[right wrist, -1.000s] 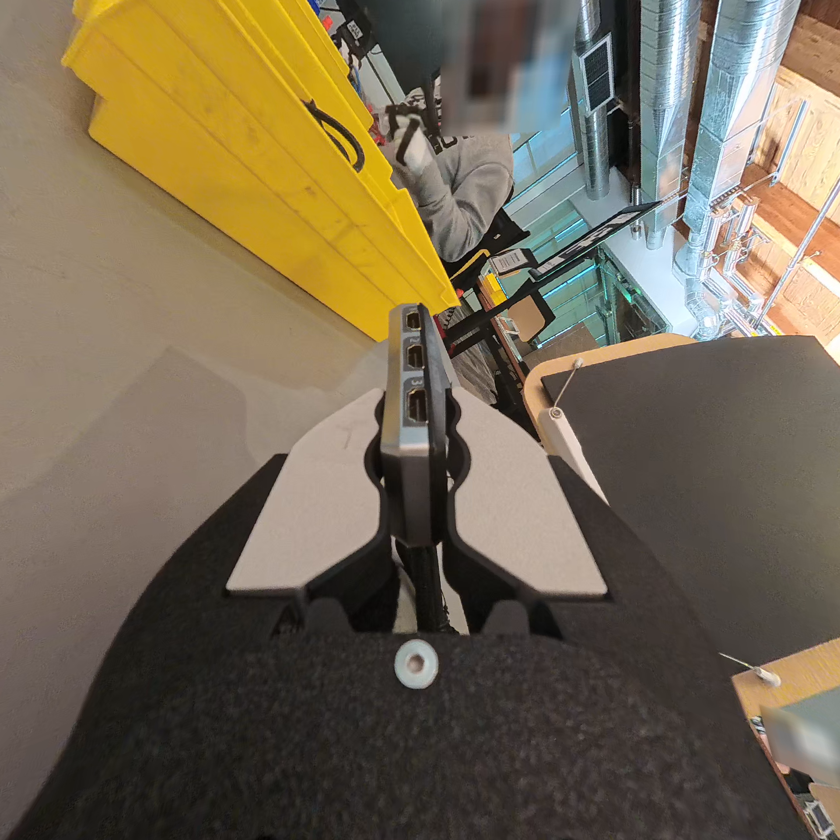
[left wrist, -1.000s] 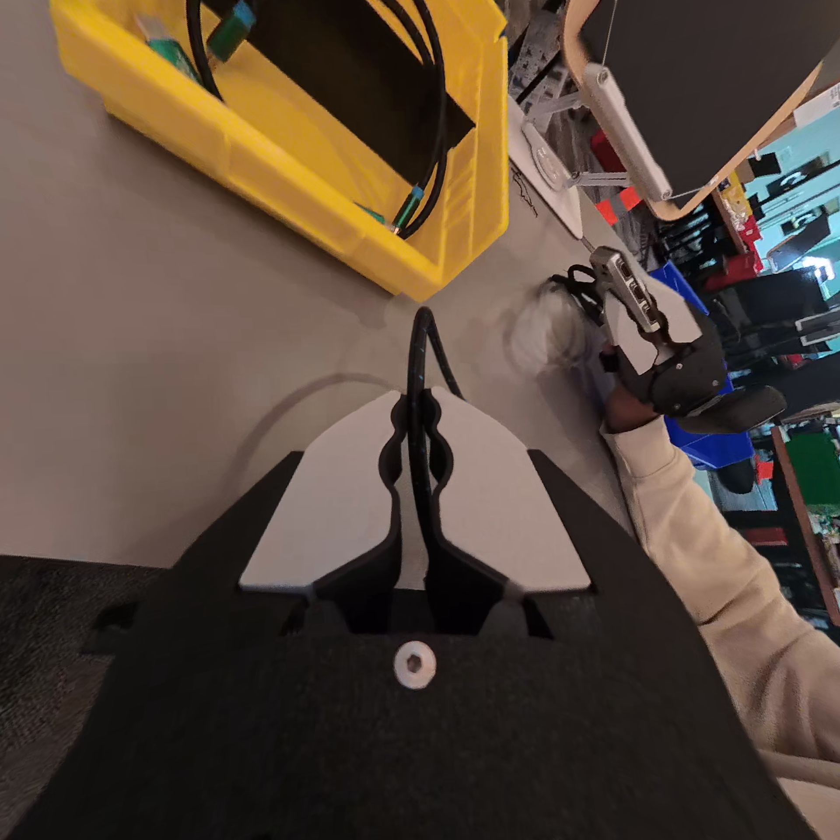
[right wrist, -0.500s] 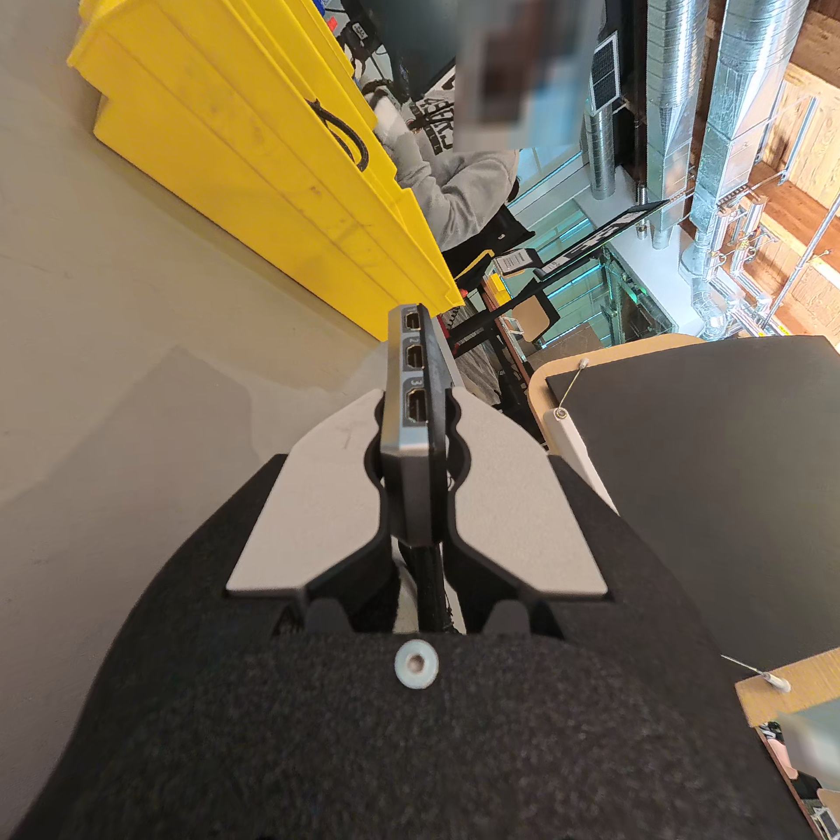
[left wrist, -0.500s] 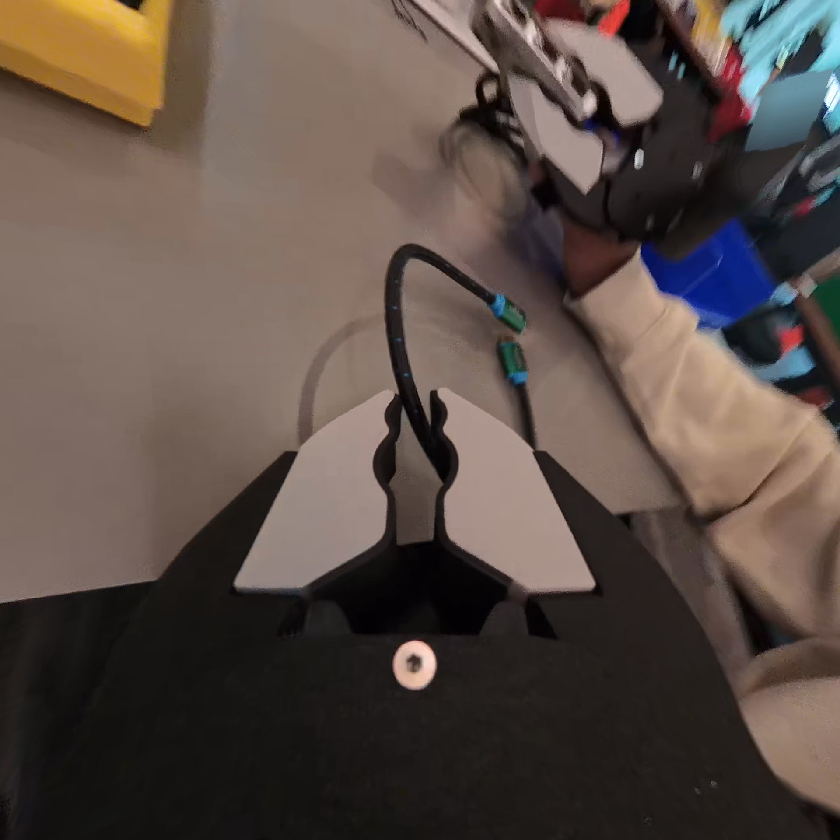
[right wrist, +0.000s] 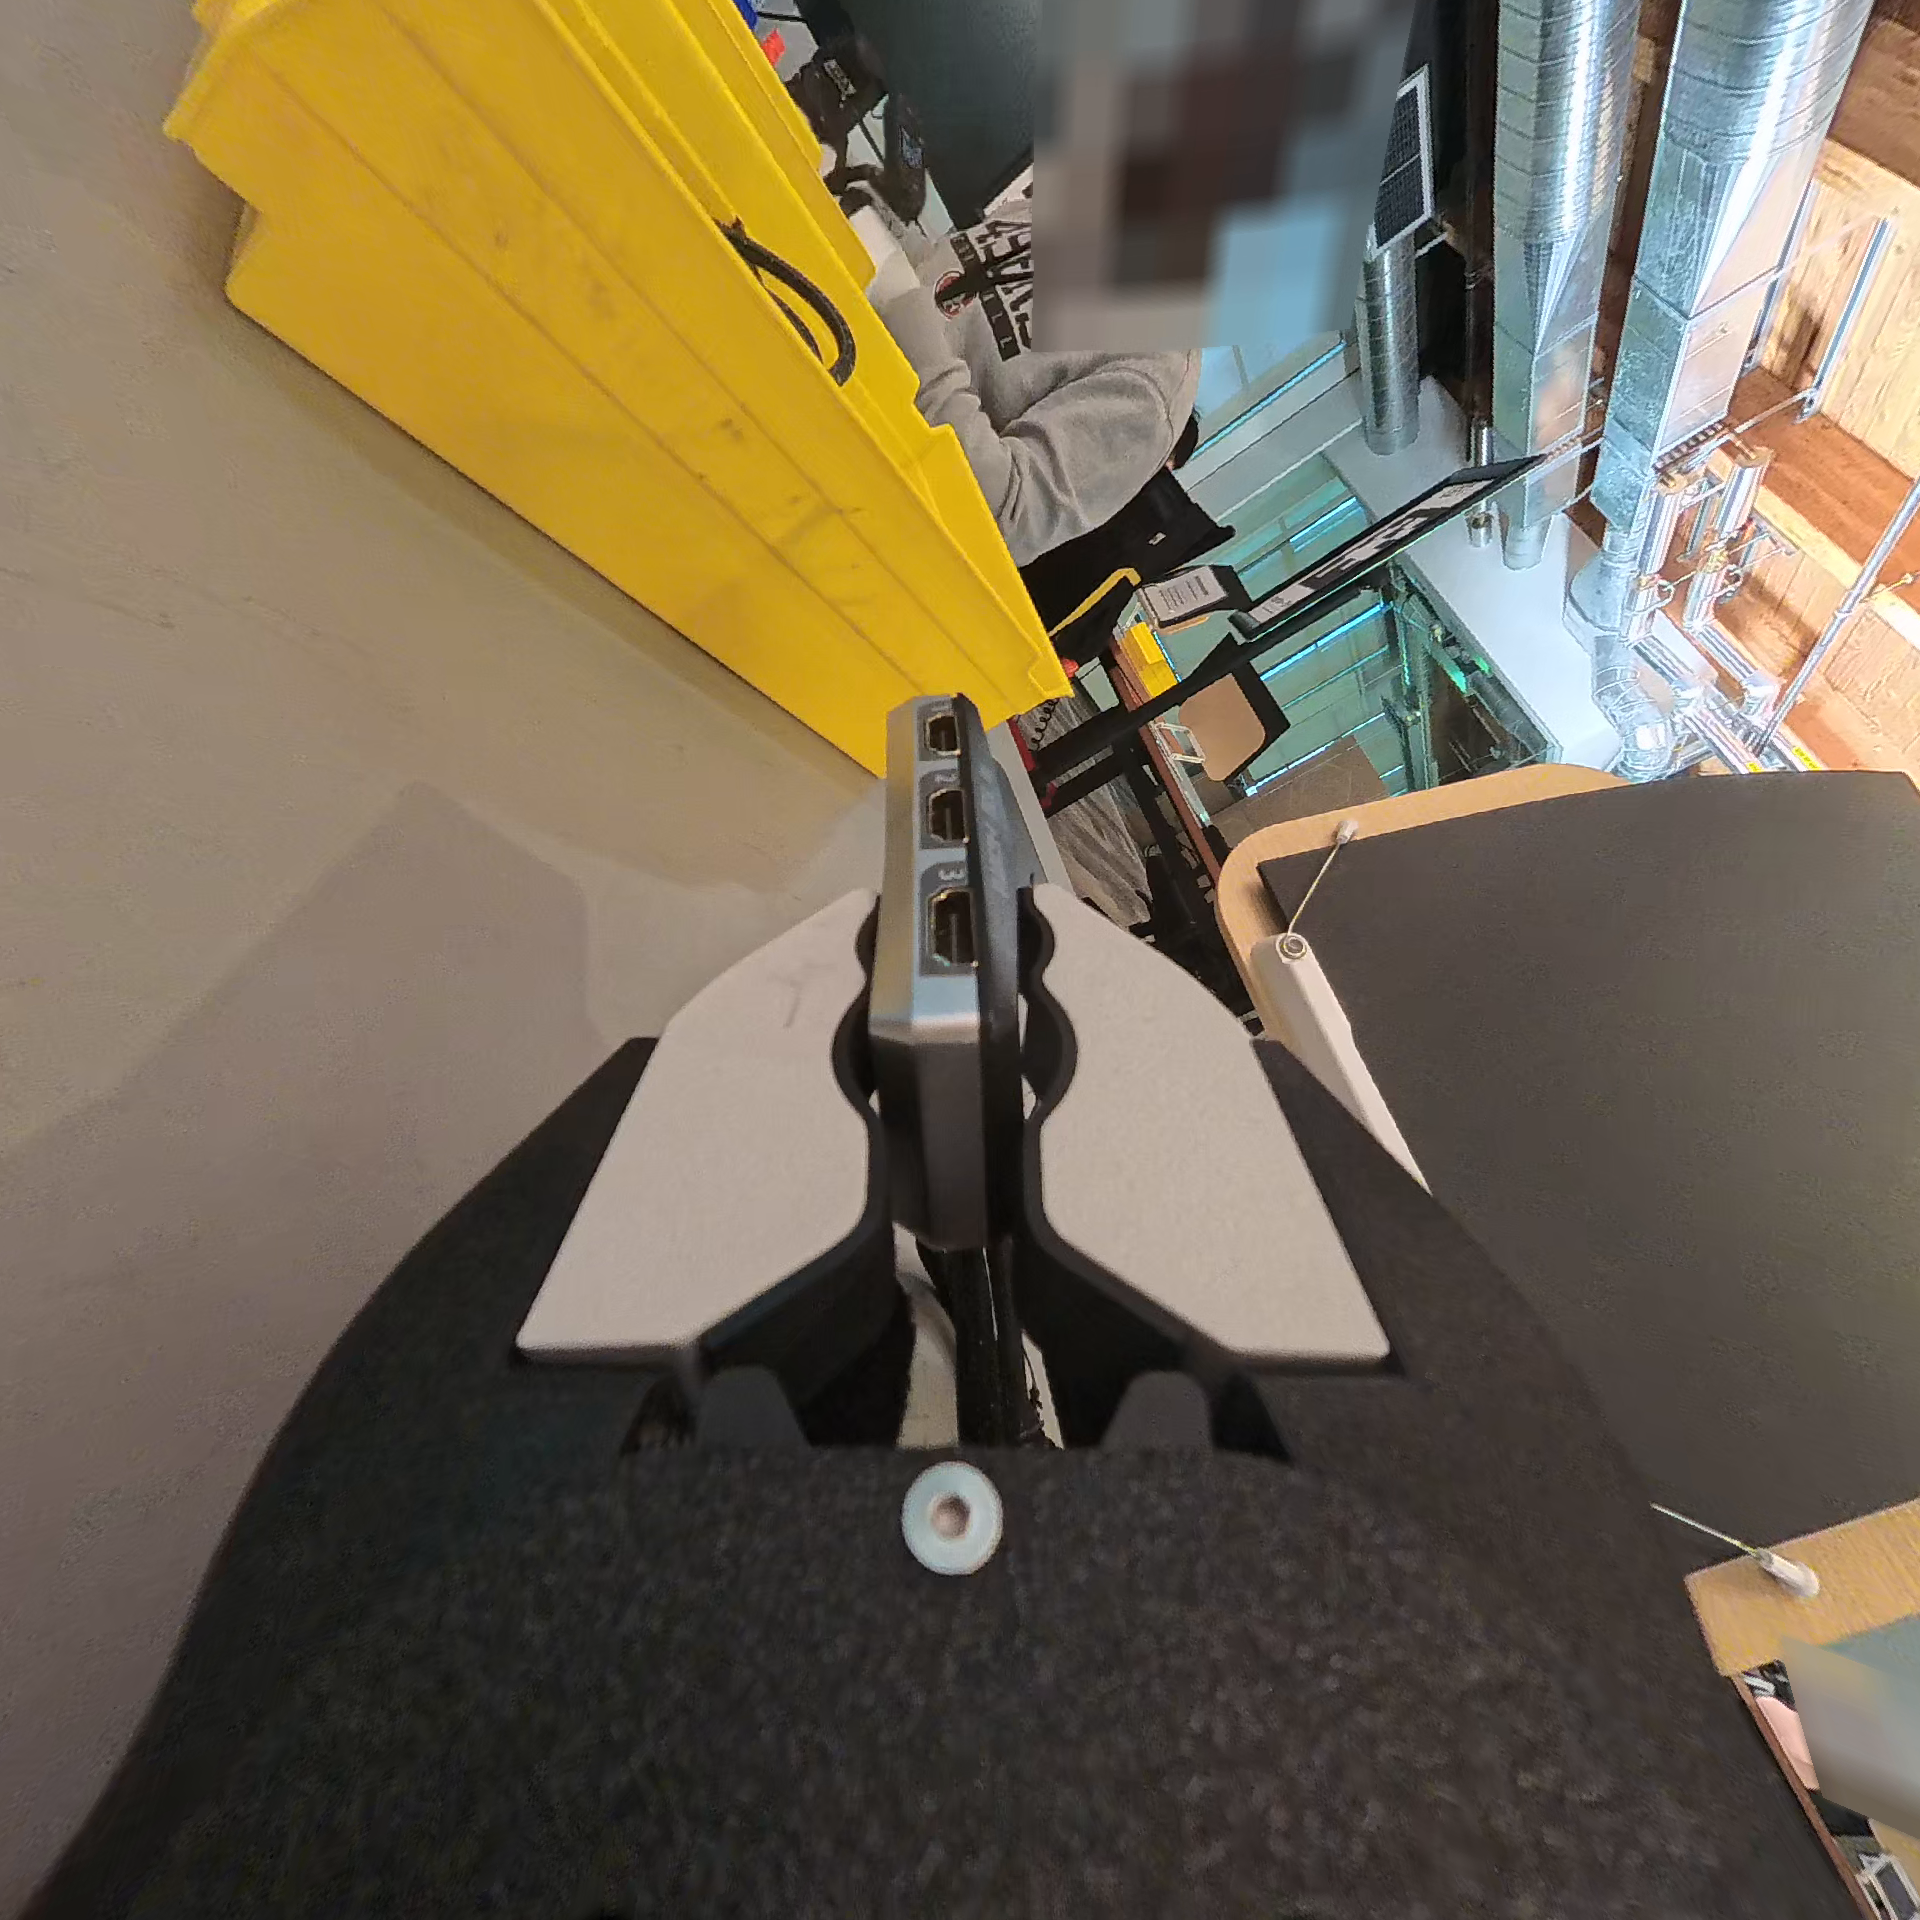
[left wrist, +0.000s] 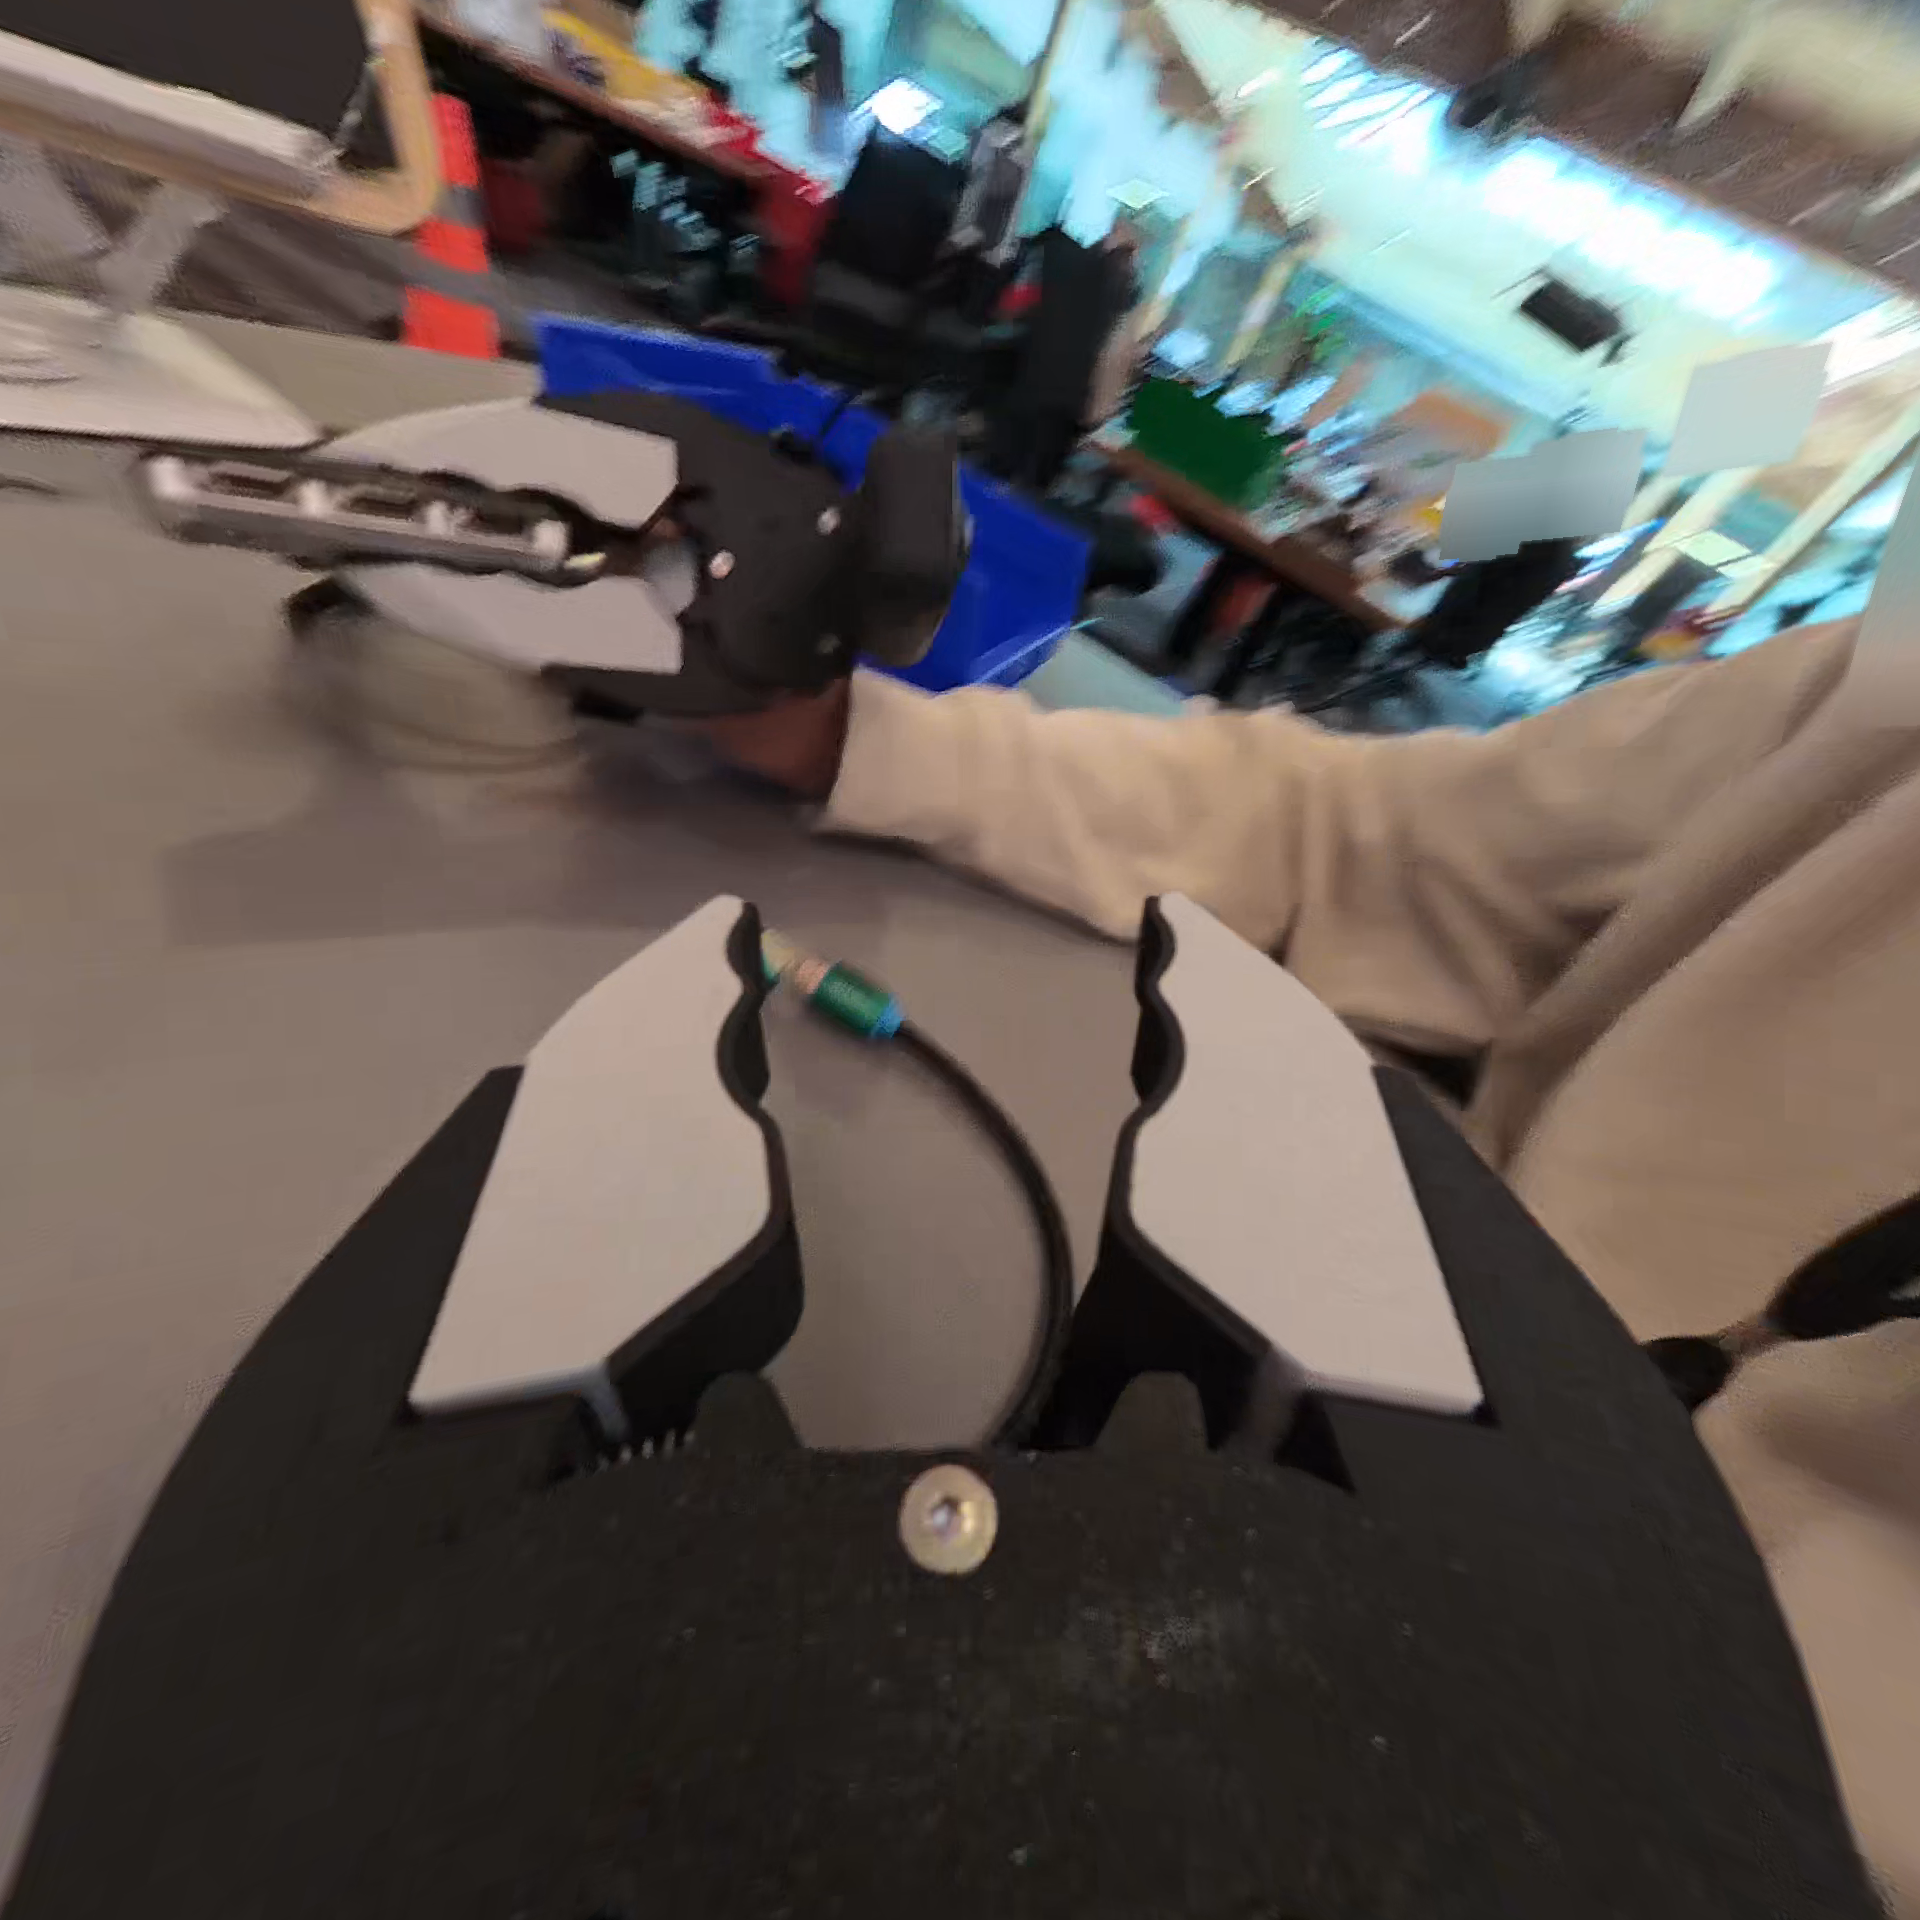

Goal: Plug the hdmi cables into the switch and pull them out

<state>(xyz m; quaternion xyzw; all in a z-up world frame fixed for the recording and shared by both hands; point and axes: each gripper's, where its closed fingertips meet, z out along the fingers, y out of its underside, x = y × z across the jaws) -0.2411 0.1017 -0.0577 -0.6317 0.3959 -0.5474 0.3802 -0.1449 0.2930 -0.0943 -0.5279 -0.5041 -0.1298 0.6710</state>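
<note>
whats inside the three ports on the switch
All three ports of the switch, clamped in the right gripper, look empty, no plug in any. Its rear end is hidden between the fingers.

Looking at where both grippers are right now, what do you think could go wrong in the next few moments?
1. The left gripper is open over an HDMI cable on the table; its green plug lies close to one finger, so closing now may catch it off-centre.
2. The right gripper clamps the switch on edge; pushing a plug in might twist it.
3. The left wrist view is blurred, so aiming is harder.
</note>
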